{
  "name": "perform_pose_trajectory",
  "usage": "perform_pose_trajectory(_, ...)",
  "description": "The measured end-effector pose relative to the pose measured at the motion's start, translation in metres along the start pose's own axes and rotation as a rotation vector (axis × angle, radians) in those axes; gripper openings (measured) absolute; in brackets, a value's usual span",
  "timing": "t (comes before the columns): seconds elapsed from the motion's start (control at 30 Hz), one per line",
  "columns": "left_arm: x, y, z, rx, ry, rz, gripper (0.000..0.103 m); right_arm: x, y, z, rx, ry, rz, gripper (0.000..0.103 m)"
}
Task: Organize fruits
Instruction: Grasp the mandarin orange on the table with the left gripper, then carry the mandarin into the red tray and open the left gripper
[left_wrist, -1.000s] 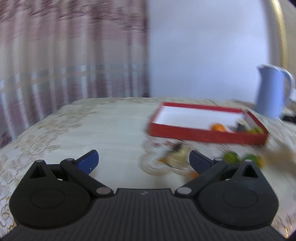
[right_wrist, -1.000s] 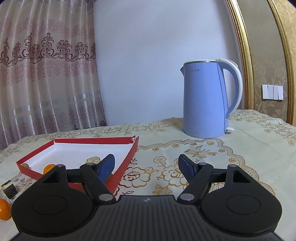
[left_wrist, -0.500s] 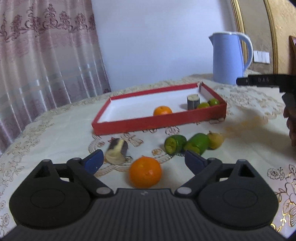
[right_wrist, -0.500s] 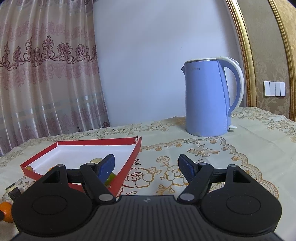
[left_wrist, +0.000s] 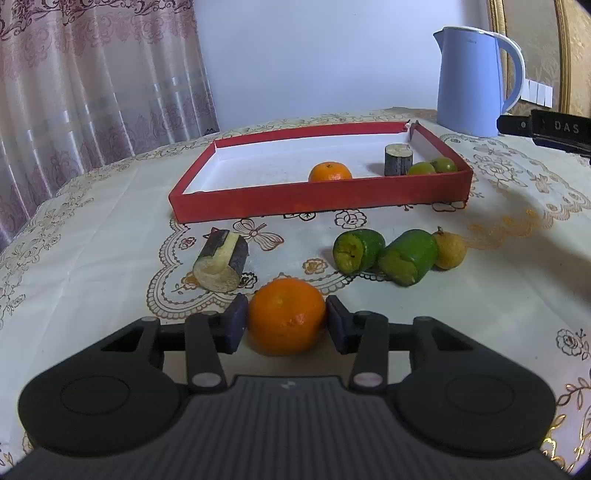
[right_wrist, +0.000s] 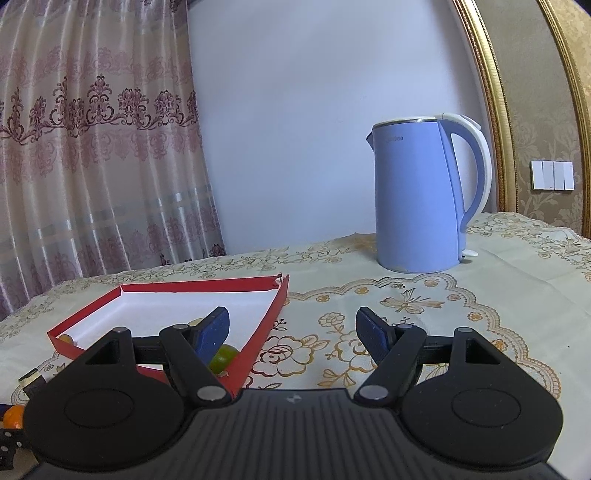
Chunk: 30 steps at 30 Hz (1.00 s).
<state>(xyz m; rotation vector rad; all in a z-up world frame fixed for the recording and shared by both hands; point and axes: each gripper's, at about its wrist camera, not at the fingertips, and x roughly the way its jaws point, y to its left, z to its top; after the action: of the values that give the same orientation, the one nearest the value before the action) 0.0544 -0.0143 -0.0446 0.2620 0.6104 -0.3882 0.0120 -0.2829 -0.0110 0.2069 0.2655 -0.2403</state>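
Left tool (left_wrist: 285, 322): jaws just closing, blue pads flanking and touching round orange tangerine (left_wrist: 287, 316) on cloth-covered bench (left_wrist: 92, 236), lower centre of frame. Right tool (right_wrist: 293, 328): spread, empty, beside shallow red cardboard tray (right_wrist: 271, 317), lower left.

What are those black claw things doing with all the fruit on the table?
A person is sorting fruit into the red tray with a gripper in each hand. The left gripper has just been closing its jaws around an orange on the tablecloth, with its pads right against the sides. The right gripper hangs open by the tray's corner, holding nothing. Another orange, a sugarcane stub and small green fruits are already in the tray. A sugarcane piece and other fruit are not yet in it.
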Motion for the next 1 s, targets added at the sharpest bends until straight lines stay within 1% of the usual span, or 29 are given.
perform_pose_trajectory(0.13, -0.003, -0.001, 0.0, -0.005, -0.002, 0.003, 0.041, 0.0, 0.0, 0.0, 0.001, -0.002, -0.001, 0.075)
perform_pose_trajectory(0.27, -0.016, -0.001, 0.008, -0.007, -0.04, 0.0, 0.041, 0.0, 0.0, 0.001, 0.002, -0.003, 0.0, 0.075)
perform_pose_trajectory(0.37, -0.028, 0.0, 0.028, 0.003, -0.098, 0.011, 0.041, 0.0, -0.001, 0.001, 0.006, -0.003, -0.001, 0.075)
perform_pose_trajectory(0.47, -0.026, 0.003, 0.06, 0.006, -0.144, 0.035, 0.041, 0.0, -0.002, 0.002, 0.013, -0.003, -0.001, 0.075)
perform_pose_trajectory(0.53, -0.015, 0.007, 0.082, -0.011, -0.151, 0.039, 0.041, 0.0, -0.003, 0.002, 0.02, -0.001, 0.0, 0.075)
perform_pose_trajectory(0.6, 0.0, 0.009, 0.1, -0.02, -0.155, 0.065, 0.041, 0.001, -0.004, 0.003, 0.03, 0.001, 0.0, 0.075)
perform_pose_trajectory(0.7, 0.03, 0.011, 0.119, -0.015, -0.14, 0.091, 0.041, 0.003, -0.007, 0.003, 0.051, 0.009, 0.007, 0.076)
perform_pose_trajectory(0.8, 0.062, 0.013, 0.127, -0.017, -0.108, 0.116, 0.041, 0.006, -0.009, 0.003, 0.077, 0.029, 0.02, 0.075)
perform_pose_trajectory(0.9, 0.088, 0.017, 0.126, -0.037, -0.069, 0.136, 0.041, 0.008, -0.01, 0.003, 0.09, 0.042, 0.026, 0.075)
perform_pose_trajectory(1.0, 0.105, 0.021, 0.123, -0.056, -0.032, 0.129, 0.041, 0.007, -0.01, 0.003, 0.099, 0.042, 0.036, 0.075)
